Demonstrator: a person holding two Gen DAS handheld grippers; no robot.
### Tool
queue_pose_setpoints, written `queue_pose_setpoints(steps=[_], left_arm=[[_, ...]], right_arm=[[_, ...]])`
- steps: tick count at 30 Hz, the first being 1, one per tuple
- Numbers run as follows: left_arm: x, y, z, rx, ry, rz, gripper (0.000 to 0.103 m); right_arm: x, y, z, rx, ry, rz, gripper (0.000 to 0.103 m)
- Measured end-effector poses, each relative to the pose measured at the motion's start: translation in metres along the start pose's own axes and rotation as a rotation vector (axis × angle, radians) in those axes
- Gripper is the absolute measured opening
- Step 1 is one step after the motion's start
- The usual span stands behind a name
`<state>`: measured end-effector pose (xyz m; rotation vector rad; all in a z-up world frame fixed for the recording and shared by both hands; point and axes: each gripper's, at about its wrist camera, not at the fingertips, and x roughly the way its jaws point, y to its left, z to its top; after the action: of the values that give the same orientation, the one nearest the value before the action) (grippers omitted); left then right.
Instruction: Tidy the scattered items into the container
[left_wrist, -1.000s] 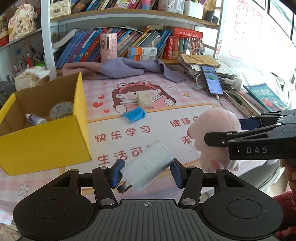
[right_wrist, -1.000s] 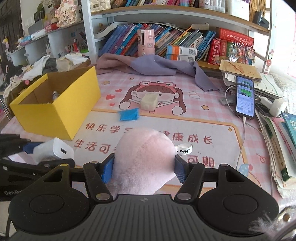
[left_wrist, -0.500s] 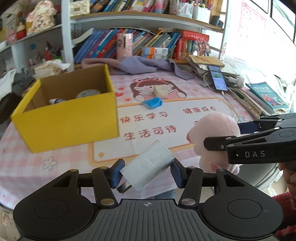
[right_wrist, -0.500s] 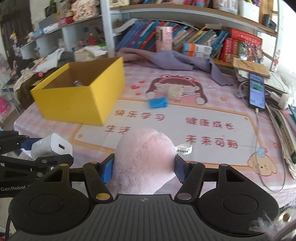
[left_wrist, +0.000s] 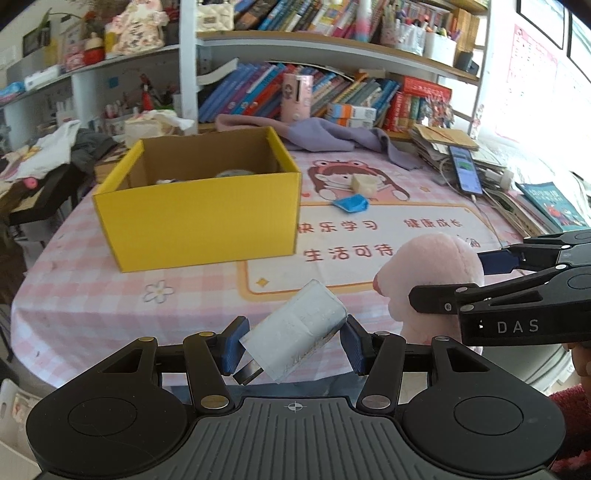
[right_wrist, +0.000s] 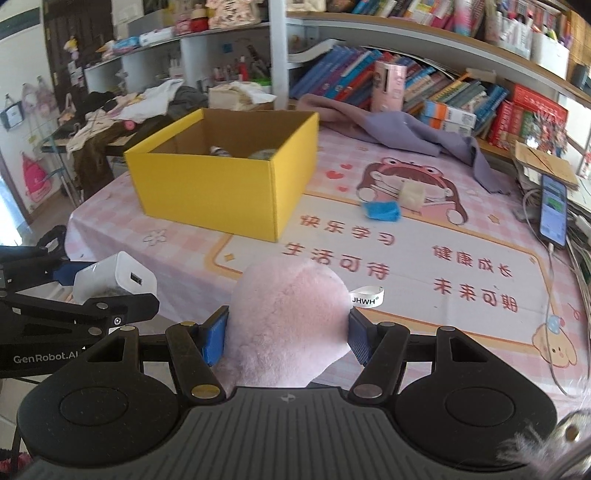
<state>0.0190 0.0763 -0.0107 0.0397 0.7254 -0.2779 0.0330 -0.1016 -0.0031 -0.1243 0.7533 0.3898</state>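
Inside the yellow box (left_wrist: 199, 218) only a bottle tip and a round lid peek over the wall; the rest is hidden. Left hand-held gripper (left_wrist: 291, 345) is clamped on the white charger (left_wrist: 295, 338), right hand-held gripper (right_wrist: 286, 338) clamped on the pink plush toy (right_wrist: 288, 328). Both have swung across the counter (left_wrist: 110, 295): the box now sits closer and more central than a second ago.

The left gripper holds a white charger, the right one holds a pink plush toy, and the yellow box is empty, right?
Not quite: the yellow box is not empty. The right wrist view shows a few small things already lying inside it. The left gripper does hold the white charger, the right gripper the pink plush toy.
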Motion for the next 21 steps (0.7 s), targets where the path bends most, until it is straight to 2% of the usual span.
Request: queue_pose_setpoints(steps=[12,21], left_arm=[[-0.016,0.031,-0.014,-0.064,-0.005,0.053,0.053],[-0.017,0.052,-0.013,-0.129,-0.011,0.094,0.053]], right_arm=[[0.012,0.042,0.008,-0.092,0.011,0.069,0.062],[0.024,0.064,0.022,-0.183,0.008,0.132,0.062]])
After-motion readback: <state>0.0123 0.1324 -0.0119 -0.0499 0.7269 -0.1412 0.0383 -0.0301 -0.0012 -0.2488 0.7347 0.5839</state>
